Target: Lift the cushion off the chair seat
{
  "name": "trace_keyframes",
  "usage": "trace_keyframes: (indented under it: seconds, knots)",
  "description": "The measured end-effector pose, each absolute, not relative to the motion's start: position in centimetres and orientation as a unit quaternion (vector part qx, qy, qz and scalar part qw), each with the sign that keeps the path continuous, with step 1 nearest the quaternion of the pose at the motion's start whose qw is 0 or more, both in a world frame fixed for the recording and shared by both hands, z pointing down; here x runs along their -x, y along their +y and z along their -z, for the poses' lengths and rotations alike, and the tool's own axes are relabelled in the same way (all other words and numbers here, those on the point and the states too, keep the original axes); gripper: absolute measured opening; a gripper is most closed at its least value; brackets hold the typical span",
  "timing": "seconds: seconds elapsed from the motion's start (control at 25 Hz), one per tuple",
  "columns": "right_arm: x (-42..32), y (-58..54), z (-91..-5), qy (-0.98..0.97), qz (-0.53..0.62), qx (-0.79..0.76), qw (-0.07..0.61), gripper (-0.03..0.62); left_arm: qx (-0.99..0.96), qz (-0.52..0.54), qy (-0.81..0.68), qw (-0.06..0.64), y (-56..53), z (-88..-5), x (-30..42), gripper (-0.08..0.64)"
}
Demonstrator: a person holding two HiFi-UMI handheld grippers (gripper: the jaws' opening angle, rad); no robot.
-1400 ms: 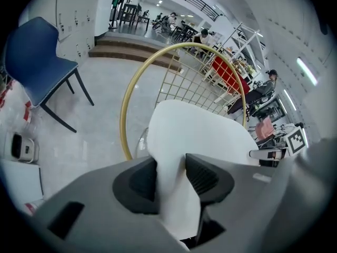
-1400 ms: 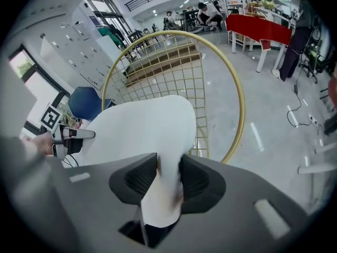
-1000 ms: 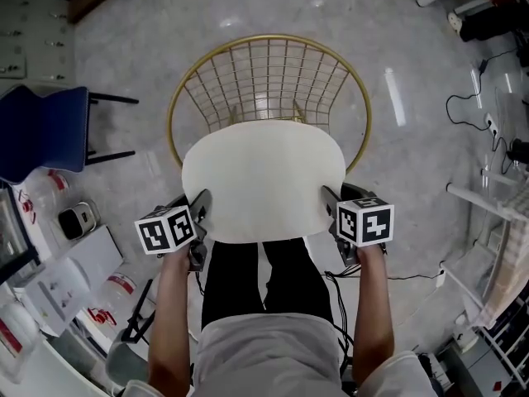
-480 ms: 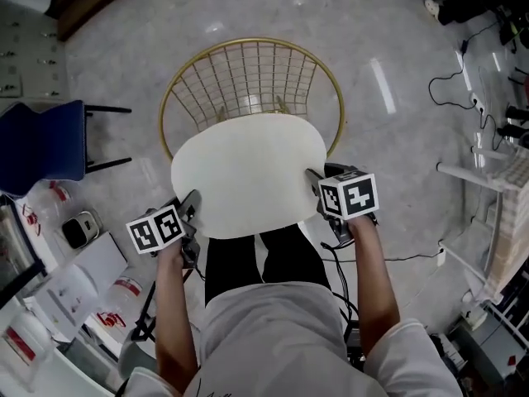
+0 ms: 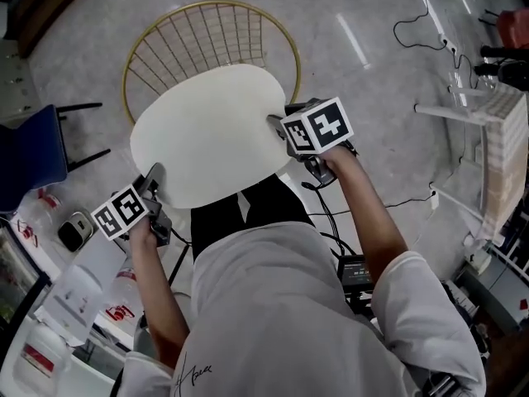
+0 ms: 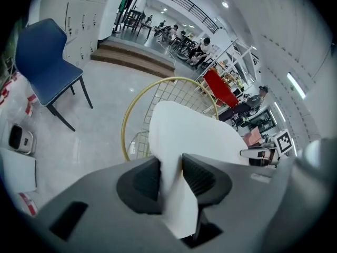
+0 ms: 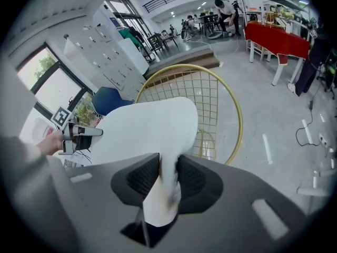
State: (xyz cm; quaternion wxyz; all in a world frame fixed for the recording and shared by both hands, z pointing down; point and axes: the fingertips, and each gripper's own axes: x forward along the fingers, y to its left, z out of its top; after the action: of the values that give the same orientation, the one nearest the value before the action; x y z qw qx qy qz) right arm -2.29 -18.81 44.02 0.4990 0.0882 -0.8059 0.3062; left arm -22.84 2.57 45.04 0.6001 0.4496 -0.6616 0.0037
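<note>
A flat, cream oval cushion [image 5: 207, 135] hangs in the air above the gold wire chair [image 5: 207, 31], held at both ends. My left gripper [image 5: 154, 179] pinches the cushion's near-left rim; its jaws are still closing, and in the left gripper view the pads press on the cushion [image 6: 195, 136] edge. My right gripper [image 5: 278, 124] is shut on the right rim. The right gripper view shows the cushion [image 7: 142, 130] squeezed between the pads, with the chair's ring [image 7: 237, 115] behind and below it. The person's dark trousers show under the cushion's near edge.
A blue chair [image 5: 29, 151] stands at the left. White boxes and packets [image 5: 74, 296] lie on the floor at lower left. Cables [image 5: 413, 201] trail across the grey floor on the right, beside a white rack [image 5: 488, 139]. A red table [image 7: 279, 41] stands further off.
Both grippers have risen with the cushion, which has come up off the chair seat. More of the wire chair shows beyond it, and the view has swung round.
</note>
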Motion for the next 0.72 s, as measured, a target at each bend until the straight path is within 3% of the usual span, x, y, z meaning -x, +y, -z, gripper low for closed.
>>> trace_keyframes:
  seconds: [0.72]
  knots:
    - [-0.8,-16.6,-36.7,-0.827,-0.292,-0.061,0.477,0.103,-0.482,0.023,-0.667,0.568,4.9,-38.2,19.5,0.113]
